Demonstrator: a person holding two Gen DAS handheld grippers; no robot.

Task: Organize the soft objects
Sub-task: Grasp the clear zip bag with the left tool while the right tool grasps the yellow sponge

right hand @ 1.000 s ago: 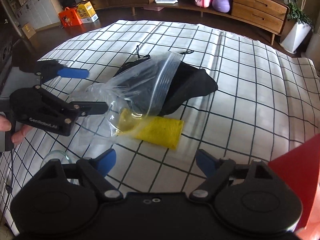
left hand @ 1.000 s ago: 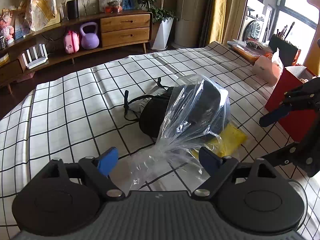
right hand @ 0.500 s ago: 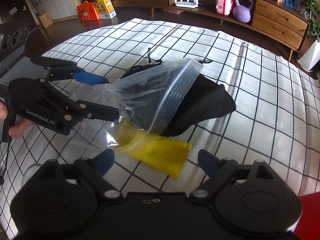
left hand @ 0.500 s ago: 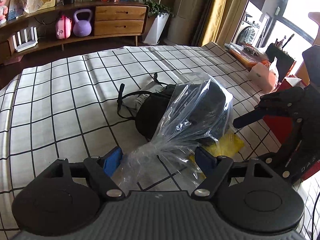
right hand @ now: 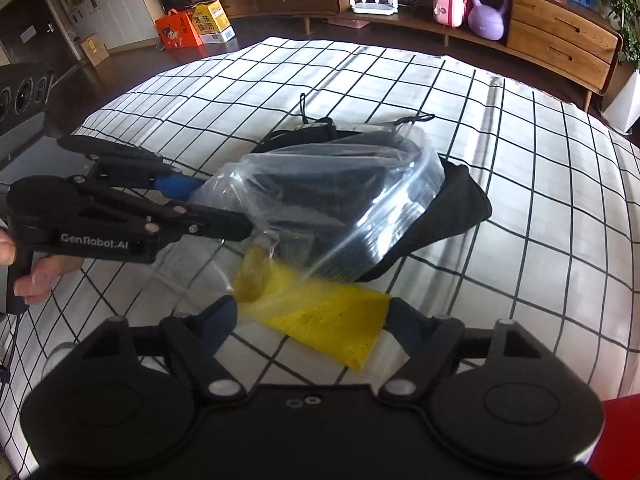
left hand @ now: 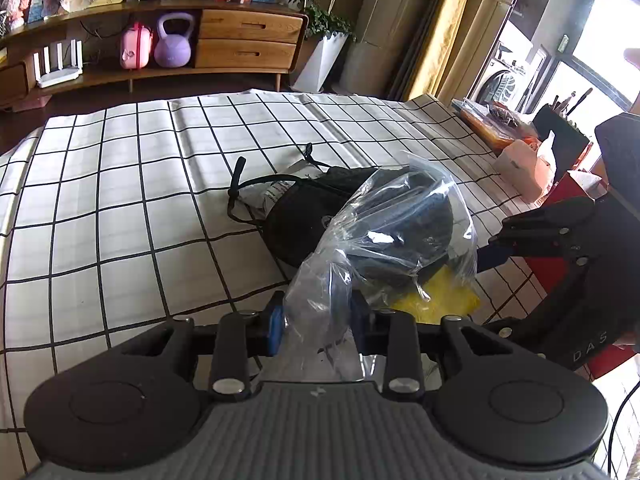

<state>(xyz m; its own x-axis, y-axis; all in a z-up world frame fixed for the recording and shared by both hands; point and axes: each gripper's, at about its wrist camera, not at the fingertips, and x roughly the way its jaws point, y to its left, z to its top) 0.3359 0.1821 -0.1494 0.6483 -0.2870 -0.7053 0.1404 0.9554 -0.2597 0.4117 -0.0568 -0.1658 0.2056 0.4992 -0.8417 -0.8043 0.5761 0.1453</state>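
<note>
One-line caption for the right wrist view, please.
Right gripper closing around a yellow cloth on the checked sheet while the left gripper pinches the clear plastic bag.

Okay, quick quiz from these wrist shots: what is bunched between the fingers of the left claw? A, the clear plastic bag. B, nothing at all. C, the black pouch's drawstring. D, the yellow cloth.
A: the left claw is closing with the gathered end of the clear plastic bag bunched between its fingers, while the yellow cloth lies on the checked sheet by the right claw.
</note>
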